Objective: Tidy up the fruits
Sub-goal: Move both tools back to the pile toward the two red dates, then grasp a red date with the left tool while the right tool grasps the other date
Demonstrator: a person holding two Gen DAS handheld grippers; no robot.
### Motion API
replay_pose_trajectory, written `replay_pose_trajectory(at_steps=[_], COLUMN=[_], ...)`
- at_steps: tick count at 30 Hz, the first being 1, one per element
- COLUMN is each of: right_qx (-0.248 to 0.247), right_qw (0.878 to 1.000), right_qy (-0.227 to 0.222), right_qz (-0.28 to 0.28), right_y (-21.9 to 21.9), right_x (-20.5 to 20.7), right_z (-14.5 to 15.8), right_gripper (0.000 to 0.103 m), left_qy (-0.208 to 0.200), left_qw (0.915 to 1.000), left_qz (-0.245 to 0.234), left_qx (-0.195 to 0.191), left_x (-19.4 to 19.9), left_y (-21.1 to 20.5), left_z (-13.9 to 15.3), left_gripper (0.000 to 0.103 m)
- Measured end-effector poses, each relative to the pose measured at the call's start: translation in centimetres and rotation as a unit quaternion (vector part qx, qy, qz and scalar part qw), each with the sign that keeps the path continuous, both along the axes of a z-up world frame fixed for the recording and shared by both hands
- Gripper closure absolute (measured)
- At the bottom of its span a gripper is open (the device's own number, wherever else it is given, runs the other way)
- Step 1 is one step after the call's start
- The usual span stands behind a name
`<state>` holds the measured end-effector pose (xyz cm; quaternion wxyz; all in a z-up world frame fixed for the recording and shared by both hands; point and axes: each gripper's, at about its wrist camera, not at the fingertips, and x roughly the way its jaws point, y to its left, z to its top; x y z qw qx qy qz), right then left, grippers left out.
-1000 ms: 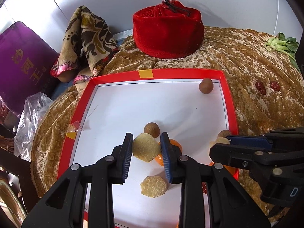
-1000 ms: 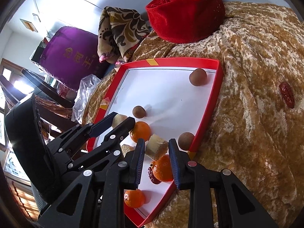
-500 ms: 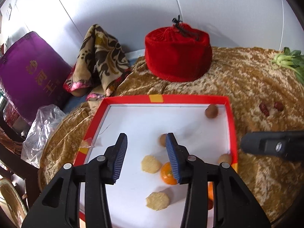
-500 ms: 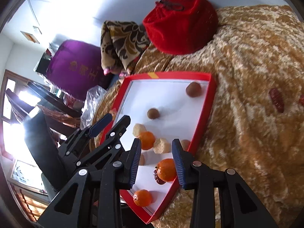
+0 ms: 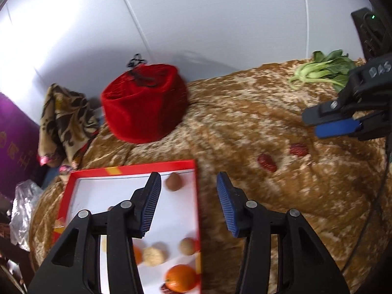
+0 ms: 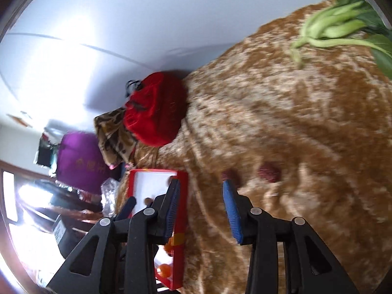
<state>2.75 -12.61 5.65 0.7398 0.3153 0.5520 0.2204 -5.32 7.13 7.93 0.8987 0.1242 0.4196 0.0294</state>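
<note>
A red-rimmed white tray (image 5: 195,196) holds an orange (image 5: 180,278), brown round fruits (image 5: 173,181) and a pale cut piece (image 5: 153,256). Two red dates (image 5: 267,163) (image 5: 299,149) lie on the gold cloth to its right. My left gripper (image 5: 188,202) is open and empty above the tray's right rim. My right gripper (image 6: 202,210) is open and empty over the cloth, just short of the dates (image 6: 269,171); it also shows at the right edge of the left wrist view (image 5: 330,122). The tray shows in the right wrist view (image 6: 182,196).
A red velvet pouch (image 5: 143,105) sits at the back of the cloth-covered table. Green bok choy (image 5: 321,72) lies at the far right. A patterned cloth (image 5: 66,122), a purple cushion (image 6: 78,159) and a plastic bag (image 5: 22,210) are off the left side.
Both grippers let go of the pale cut pieces in the tray, opened, lifted and swung right toward the dates on the cloth.
</note>
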Motion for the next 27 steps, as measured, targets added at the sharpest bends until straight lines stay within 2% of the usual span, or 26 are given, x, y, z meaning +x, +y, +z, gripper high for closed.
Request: replay_pose_trajectory(at_steps=[3, 5, 10, 20, 23, 25, 27], right_qx=[-0.026, -0.059, -0.082, -0.163, -0.19, -0.181, -0.172], right_qw=[1.0, 0.998, 0.996, 0.986, 0.981, 0.983, 0.984], right_qy=[0.012, 0.012, 0.014, 0.008, 0.0, 0.007, 0.009], right_qz=[-0.007, -0.005, 0.007, 0.039, 0.046, 0.043, 0.037], right_y=[-0.8, -1.1, -0.9, 2.4, 2.8, 2.3, 1.5], right_x=[0.5, 1.0, 1.7, 2.3, 1.8, 1.5, 1.3], right_z=[-1.3, -2.0, -3.2, -5.4, -5.3, -5.2, -4.8], right_gripper=[0.064, 0.064, 0.064, 0.065, 0.075, 0.081, 0.081], left_qy=[0.013, 0.027, 0.055, 0.061, 0.068, 0.07, 0.071], left_qw=[0.9995, 0.9991, 0.9976, 0.9971, 0.9958, 0.9948, 0.994], left_qz=[-0.009, -0.014, -0.016, -0.022, -0.019, -0.021, -0.024], left_qx=[-0.026, -0.031, -0.04, -0.04, -0.059, -0.07, -0.079], left_x=[1.0, 1.5, 2.4, 2.4, 2.9, 3.2, 3.5], left_y=[-1.5, -2.2, -2.7, -2.6, -2.7, -2.9, -3.3], left_z=[-0.6, -1.3, -2.9, -3.4, -3.6, -3.7, -3.8], left_gripper=[0.054, 0.054, 0.054, 0.054, 0.054, 0.054, 0.054])
